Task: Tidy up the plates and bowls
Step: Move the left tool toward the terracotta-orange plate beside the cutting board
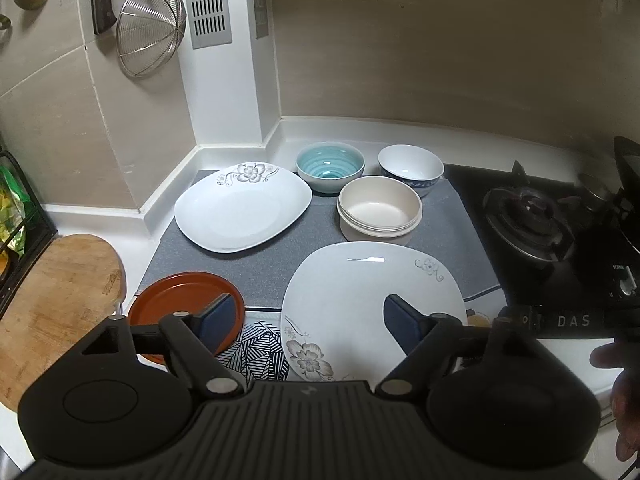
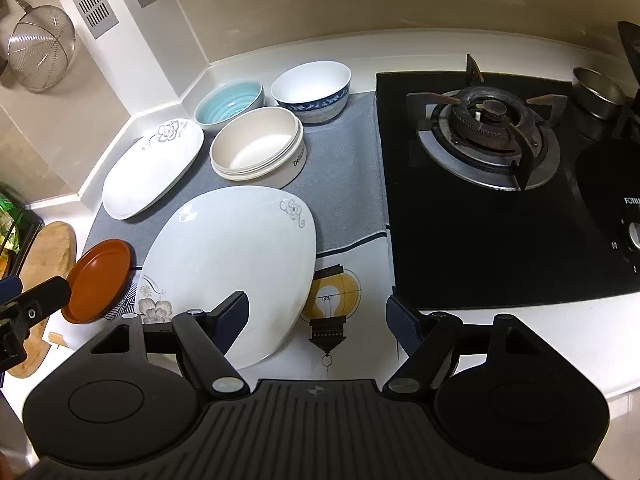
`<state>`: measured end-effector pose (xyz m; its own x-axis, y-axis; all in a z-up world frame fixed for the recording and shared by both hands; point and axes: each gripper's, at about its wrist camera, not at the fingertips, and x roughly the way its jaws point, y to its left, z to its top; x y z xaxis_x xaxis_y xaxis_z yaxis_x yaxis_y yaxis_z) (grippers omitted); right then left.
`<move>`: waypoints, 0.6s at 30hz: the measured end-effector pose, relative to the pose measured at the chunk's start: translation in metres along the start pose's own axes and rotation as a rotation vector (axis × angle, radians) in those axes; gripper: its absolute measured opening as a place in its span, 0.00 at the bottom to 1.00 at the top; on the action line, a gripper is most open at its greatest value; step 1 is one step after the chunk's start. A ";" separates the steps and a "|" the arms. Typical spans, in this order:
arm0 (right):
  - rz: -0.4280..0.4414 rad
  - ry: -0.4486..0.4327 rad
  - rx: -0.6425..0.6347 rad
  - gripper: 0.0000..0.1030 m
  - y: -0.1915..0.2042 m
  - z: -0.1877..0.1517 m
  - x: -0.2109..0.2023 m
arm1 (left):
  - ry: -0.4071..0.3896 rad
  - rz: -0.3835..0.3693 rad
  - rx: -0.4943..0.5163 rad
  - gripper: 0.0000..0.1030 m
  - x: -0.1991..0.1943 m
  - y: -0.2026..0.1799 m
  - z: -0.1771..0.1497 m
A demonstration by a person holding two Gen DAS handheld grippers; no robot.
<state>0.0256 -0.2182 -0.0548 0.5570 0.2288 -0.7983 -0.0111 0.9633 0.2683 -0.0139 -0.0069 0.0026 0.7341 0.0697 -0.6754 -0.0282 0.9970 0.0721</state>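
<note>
Dishes spread on grey mat [image 1: 256, 276] on table: near flowered plate [image 1: 360, 296] at 6 o'clock, second plate [image 1: 240, 208] at 10, bowls [image 1: 380, 210] at 12. Left tongs [image 1: 308, 322], right tongs [image 2: 318, 316] gape empty, likely poised for stacking.

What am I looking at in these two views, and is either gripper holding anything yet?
Each picture comes from a camera mounted on a hand-held gripper, looking forward along its two fingers. The left gripper and right gripper are both open and empty. On the grey mat lie two white flowered plates, near and far, a small brown plate, and three bowls: teal, blue-patterned and cream. A gas stove sits to the right.
</note>
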 end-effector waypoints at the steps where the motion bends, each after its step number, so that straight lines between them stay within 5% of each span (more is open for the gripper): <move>1: 0.005 -0.002 -0.003 0.76 -0.001 0.000 0.000 | 0.058 -0.031 -0.014 0.82 0.001 -0.006 -0.001; 18: 0.043 -0.024 -0.007 0.76 0.000 0.009 0.006 | 0.034 -0.027 0.018 0.82 -0.001 -0.018 0.005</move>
<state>0.0364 -0.2177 -0.0547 0.5758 0.2669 -0.7728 -0.0414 0.9535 0.2984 -0.0104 -0.0248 0.0058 0.7109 0.0440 -0.7019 0.0037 0.9978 0.0664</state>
